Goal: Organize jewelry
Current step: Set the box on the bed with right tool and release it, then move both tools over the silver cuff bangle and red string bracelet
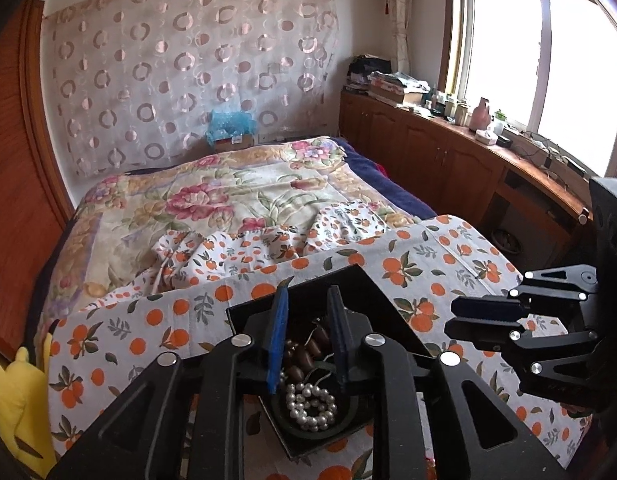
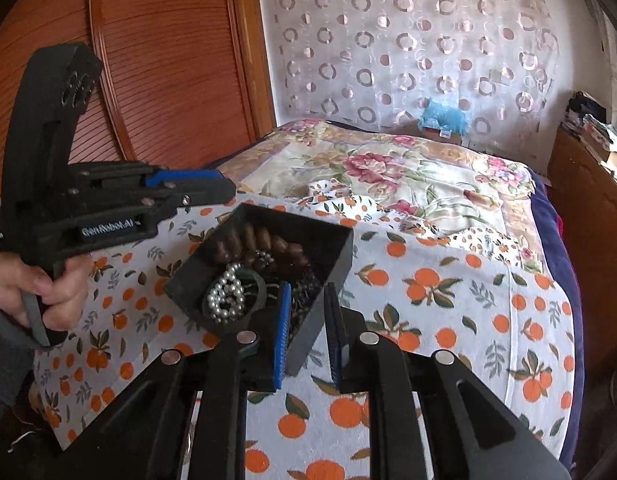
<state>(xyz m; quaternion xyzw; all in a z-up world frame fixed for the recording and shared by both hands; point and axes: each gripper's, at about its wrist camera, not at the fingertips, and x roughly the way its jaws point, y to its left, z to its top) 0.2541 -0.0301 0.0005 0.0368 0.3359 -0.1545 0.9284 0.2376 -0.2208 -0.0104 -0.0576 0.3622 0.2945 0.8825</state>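
A black open box (image 1: 374,296) (image 2: 337,257) sits on the orange-print cloth (image 1: 436,264) (image 2: 448,312). It holds a white pearl bracelet (image 1: 311,404) (image 2: 227,296), a strand of large brown beads (image 1: 305,353) (image 2: 264,240) and a dark fine chain (image 2: 304,300). My left gripper (image 1: 307,292) (image 2: 228,186) hovers over the box with a narrow gap between its fingers, which hold nothing. My right gripper (image 2: 307,286) (image 1: 451,316) is at the box's near corner. That corner shows in the gap between its fingers, and the pads do not visibly press on it.
Beyond the cloth-covered surface lies a bed with a floral quilt (image 1: 236,200) (image 2: 408,176). Wooden cabinets (image 1: 448,152) topped with clutter run under the window on the right, and a wooden wardrobe (image 2: 156,60) stands to the left. A yellow plush (image 1: 20,400) lies at the lower left. A hand (image 2: 48,292) grips the left gripper's handle.
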